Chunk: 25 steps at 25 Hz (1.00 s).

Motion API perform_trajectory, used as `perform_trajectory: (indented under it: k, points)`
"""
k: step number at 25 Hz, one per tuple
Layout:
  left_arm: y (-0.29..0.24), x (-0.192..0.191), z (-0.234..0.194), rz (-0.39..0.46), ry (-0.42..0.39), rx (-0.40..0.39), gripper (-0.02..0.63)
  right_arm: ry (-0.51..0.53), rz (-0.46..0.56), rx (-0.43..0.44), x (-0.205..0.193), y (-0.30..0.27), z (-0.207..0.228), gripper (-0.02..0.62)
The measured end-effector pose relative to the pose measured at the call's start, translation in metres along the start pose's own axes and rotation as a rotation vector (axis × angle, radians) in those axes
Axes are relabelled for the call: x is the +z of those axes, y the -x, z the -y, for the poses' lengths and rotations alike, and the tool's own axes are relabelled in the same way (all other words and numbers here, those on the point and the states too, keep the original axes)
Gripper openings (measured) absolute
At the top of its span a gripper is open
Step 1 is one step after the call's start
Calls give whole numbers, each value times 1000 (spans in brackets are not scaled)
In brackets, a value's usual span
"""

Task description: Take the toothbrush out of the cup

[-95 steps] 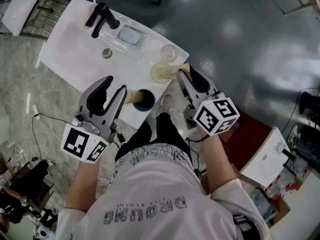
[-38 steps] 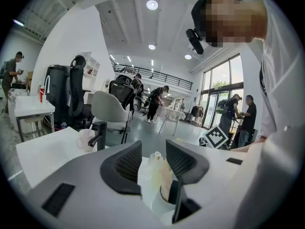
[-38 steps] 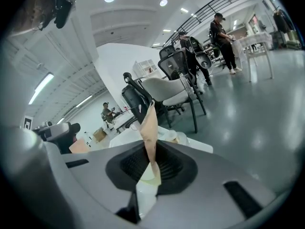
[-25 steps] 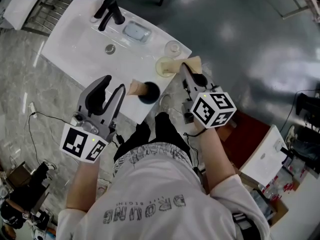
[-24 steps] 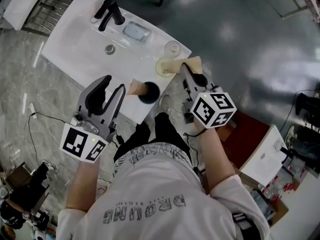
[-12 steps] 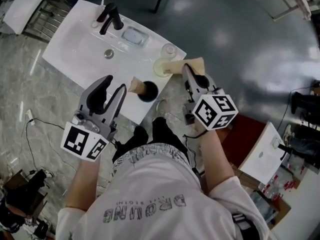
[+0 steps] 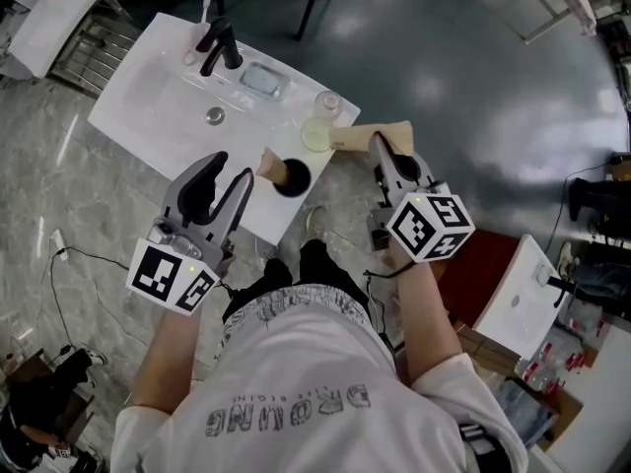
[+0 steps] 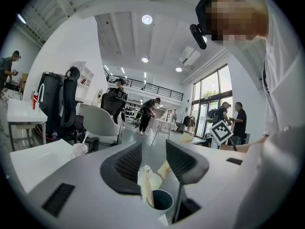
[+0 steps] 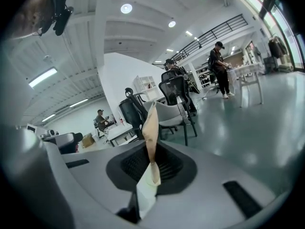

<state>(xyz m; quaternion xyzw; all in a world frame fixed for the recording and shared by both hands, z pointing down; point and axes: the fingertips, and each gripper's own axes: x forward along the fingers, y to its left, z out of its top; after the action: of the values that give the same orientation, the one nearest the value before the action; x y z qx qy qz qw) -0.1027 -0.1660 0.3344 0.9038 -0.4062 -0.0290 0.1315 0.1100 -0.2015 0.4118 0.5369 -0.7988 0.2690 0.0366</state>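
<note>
Toothbrush (image 7: 367,134): a slim tan stick, apparently in a paper sleeve that turns white at the gripped end. It hangs in the air, pinched flat at that end in the right tongs (image 7: 382,149), whose jaws are closed almost together on it. It is clear of the cup (image 7: 289,177) and well apart from it, so the removal looks done.

It is probably very light and stiff along its length. If the sleeve is paper it could crease or slide on the handle, so a firm pinch low on the handle suits it better than one near the head.

The cup, dark inside and pale outside, is tipped with its mouth toward the person. The left tongs (image 7: 231,167) appear closed around it, with their jaws standing wide.

Below lie a white washbasin tabletop (image 7: 148,116) with a black tap (image 7: 219,45), a pale yellow cup (image 7: 315,136) and a clear glass (image 7: 328,101).

No brand or label can be read on the toothbrush or the cup. The cubes on the tongs carry only black square markers, and the shirt print is upside down and too warped to read.
</note>
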Motion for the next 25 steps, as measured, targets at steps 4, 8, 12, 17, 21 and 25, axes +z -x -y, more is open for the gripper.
perform_trajectory:
  k: [4, 8, 12, 17, 21, 25]
  points:
    - [5, 1, 4, 1, -5, -15, 175, -5, 21, -25, 1, 14, 1, 32]
    - [9, 2, 9, 4, -11, -33, 174, -11, 44, -54, 3, 29, 4, 32]
    - [15, 3, 14, 7, -14, -47, 175, -19, 64, -79, 4, 46, 4, 31]
    - [19, 3, 18, 7, -20, -71, 175, -26, 84, -107, 2, 63, 2, 31]
    - [20, 1, 22, 3, -25, -90, 175, -31, 95, -127, 0, 74, 2, 31]
    - [20, -2, 25, -3, -26, -104, 175, -36, 102, -145, -2, 83, 3, 31]
